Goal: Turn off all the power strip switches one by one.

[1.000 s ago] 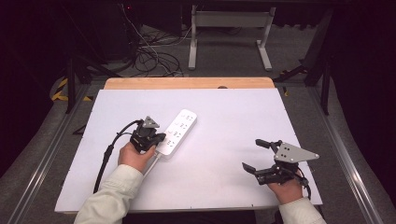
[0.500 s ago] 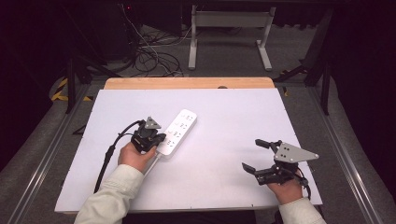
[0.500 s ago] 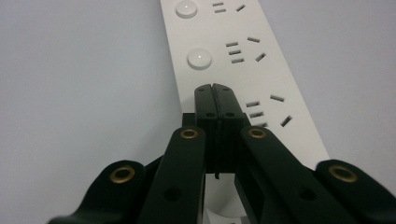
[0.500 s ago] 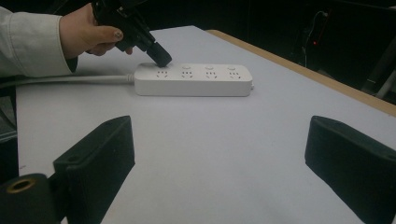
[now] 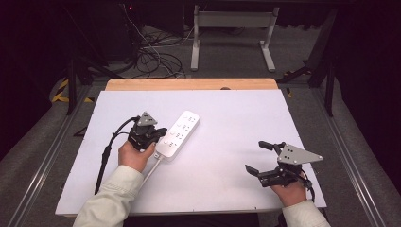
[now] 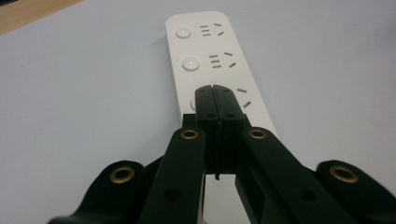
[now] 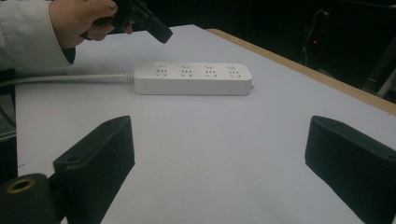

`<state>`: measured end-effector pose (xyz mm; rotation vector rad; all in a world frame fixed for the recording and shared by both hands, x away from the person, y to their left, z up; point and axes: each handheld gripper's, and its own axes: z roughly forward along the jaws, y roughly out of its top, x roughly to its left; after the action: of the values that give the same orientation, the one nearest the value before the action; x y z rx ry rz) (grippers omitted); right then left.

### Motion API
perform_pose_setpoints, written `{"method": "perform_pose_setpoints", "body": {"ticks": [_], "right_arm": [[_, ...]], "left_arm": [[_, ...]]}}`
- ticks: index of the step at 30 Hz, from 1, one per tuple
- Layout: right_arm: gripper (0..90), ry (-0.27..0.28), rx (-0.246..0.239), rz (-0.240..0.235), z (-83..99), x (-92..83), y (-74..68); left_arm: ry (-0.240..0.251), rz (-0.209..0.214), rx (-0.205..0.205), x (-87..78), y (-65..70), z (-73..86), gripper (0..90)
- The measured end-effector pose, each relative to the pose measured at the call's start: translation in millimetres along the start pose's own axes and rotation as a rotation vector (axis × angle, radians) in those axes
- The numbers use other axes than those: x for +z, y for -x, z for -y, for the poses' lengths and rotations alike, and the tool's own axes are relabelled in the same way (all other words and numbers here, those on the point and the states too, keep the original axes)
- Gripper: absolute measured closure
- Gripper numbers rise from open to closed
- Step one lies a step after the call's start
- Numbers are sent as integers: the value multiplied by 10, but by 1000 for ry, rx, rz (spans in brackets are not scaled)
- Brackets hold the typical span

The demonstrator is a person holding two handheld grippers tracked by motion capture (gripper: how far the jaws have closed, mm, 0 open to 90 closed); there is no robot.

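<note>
Fingers of the left gripper stay pressed together over a button on the white power strip, which has not shifted on the white counter. Right gripper waits well apart, fingers spread; pressing looks underway.

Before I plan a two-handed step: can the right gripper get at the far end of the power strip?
Probably yes. The right gripper stands open, with bare table between it and the power strip; the left gripper, shut, hangs over the cord end.
</note>
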<state>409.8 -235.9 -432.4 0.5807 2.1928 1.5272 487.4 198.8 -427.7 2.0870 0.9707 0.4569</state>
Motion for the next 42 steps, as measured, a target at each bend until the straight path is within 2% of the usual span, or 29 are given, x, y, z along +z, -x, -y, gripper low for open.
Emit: {"method": "perform_pose_setpoints", "body": {"ticks": [4, 13, 18, 22, 32, 37, 42], "right_arm": [[87, 3, 1, 2, -2, -5, 0], [87, -3, 7, -3, 8, 10, 7], [87, -9, 5, -3, 11, 14, 3], [87, -3, 6, -6, 10, 12, 3], [87, -4, 3, -7, 11, 12, 6], [87, -7, 2, -6, 11, 14, 3], [87, -5, 2, -8, 10, 11, 2]], "left_arm": [[-1, -1, 10, 19, 13, -66, 900], [-54, -9, -38, 329, -98, -58, 900], [-28, 4, -55, 396, -111, -58, 900], [-38, 11, -56, 463, -102, -46, 900], [-58, 5, -46, 523, -80, -34, 900], [-58, 3, -55, 539, -78, -31, 900], [-64, -9, -41, 549, -51, -25, 900]]}}
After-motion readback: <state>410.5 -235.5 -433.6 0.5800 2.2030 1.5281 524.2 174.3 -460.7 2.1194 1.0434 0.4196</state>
